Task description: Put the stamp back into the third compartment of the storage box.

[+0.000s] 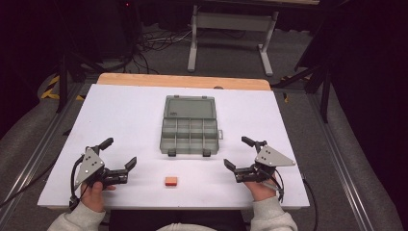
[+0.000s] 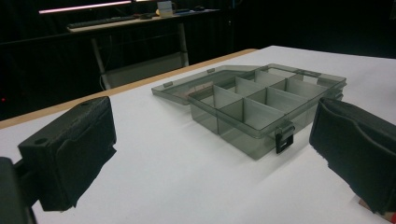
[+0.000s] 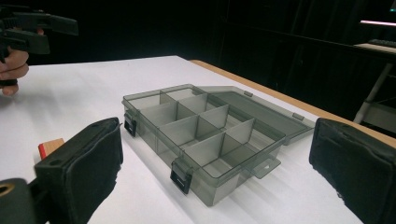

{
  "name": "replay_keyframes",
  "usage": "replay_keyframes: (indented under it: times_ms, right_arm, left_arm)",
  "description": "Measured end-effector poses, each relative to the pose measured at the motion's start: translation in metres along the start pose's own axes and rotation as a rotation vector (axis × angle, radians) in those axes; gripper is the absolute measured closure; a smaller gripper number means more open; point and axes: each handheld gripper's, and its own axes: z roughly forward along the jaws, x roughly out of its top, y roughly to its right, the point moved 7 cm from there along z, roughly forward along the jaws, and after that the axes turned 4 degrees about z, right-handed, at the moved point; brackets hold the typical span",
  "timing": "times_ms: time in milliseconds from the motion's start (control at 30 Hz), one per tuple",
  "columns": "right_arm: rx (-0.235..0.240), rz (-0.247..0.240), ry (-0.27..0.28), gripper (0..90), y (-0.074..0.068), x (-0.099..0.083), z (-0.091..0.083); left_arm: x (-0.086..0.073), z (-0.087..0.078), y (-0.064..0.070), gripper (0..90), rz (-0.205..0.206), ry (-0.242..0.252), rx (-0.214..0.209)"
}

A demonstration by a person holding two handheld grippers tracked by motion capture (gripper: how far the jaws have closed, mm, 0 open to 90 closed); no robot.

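A grey see-through compartment box (image 1: pixel 189 126) lies open in the middle of the white table (image 1: pixel 120 115), its lid flat toward the far side; its compartments look empty (image 2: pixel 261 105) (image 3: pixel 201 135). A small orange-red block (image 1: pixel 171 181) rests near the front edge, between both hands, and peeks past a jaw (image 3: pixel 50 146). My left gripper (image 1: pixel 118 153) (image 2: pixel 212 154) is open at the front left, nothing between its jaws. My right gripper (image 1: pixel 239 153) (image 3: pixel 215 168) is open at the front right, also holding nothing. Both point toward the box.
A wooden strip (image 1: pixel 183 80) runs along the table's far edge. Beyond it stand a white desk frame (image 1: pixel 231 29) and cables on the dark floor. Metal rails (image 1: pixel 332 159) flank the table. The other hand and its gripper (image 3: pixel 28 32) are seen farther off.
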Motion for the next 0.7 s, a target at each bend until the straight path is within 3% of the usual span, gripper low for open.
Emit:
replay_keyframes:
  times_ms: [700]
  right_arm:
    - [0.028,-0.006,-0.011,1.6,-0.0067,-0.003,0.0039]
  left_arm:
    - [0.0013,0.0002,0.0009,1.4,0.003,0.002,-0.003]
